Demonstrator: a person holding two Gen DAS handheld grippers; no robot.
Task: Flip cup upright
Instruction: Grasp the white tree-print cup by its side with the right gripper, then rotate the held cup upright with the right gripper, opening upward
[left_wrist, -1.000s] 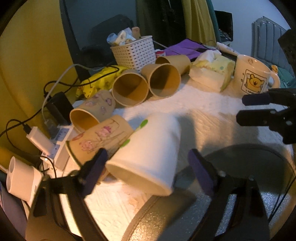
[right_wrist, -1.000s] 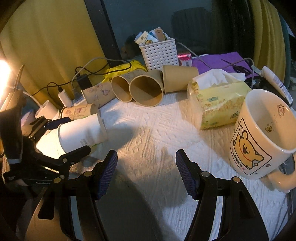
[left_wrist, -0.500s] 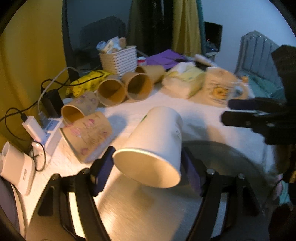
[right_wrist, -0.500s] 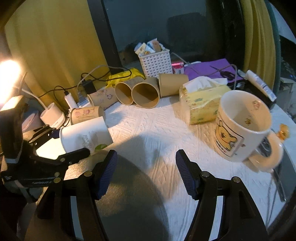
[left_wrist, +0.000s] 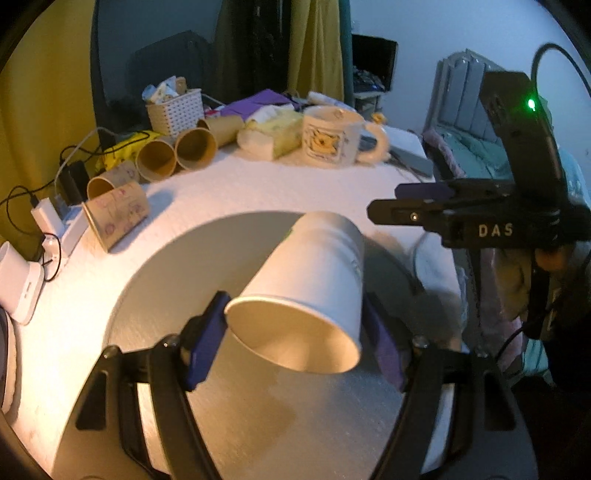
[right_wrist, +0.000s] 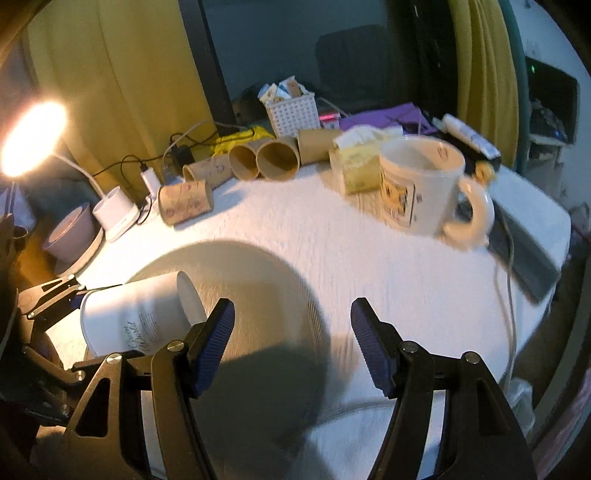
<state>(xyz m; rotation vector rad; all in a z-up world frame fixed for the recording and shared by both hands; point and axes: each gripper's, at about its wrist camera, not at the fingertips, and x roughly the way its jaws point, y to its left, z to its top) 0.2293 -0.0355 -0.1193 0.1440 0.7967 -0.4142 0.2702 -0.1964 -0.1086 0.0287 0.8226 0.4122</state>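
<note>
My left gripper (left_wrist: 295, 343) is shut on a white paper cup (left_wrist: 310, 280) near its rim. It holds the cup in the air on its side, mouth toward the camera, above a round grey mat (left_wrist: 258, 406). The cup (right_wrist: 136, 314) also shows at the lower left of the right wrist view, held by the left gripper's fingers (right_wrist: 48, 295). My right gripper (right_wrist: 291, 343) is open and empty, above the mat (right_wrist: 258, 288) to the right of the cup. It also shows in the left wrist view (left_wrist: 413, 210).
Several brown and patterned paper cups (left_wrist: 173, 155) lie on their sides at the back of the white table (left_wrist: 258, 184). A cartoon mug (right_wrist: 424, 184) stands upright beside a tissue pack (right_wrist: 354, 162). A white basket (right_wrist: 291, 110), cables, charger and lamp (right_wrist: 33, 136) crowd the left.
My left gripper closed on the white cup, lifted it off the table and carried it back over the grey mat. My right gripper rose and drew back, staying open.
</note>
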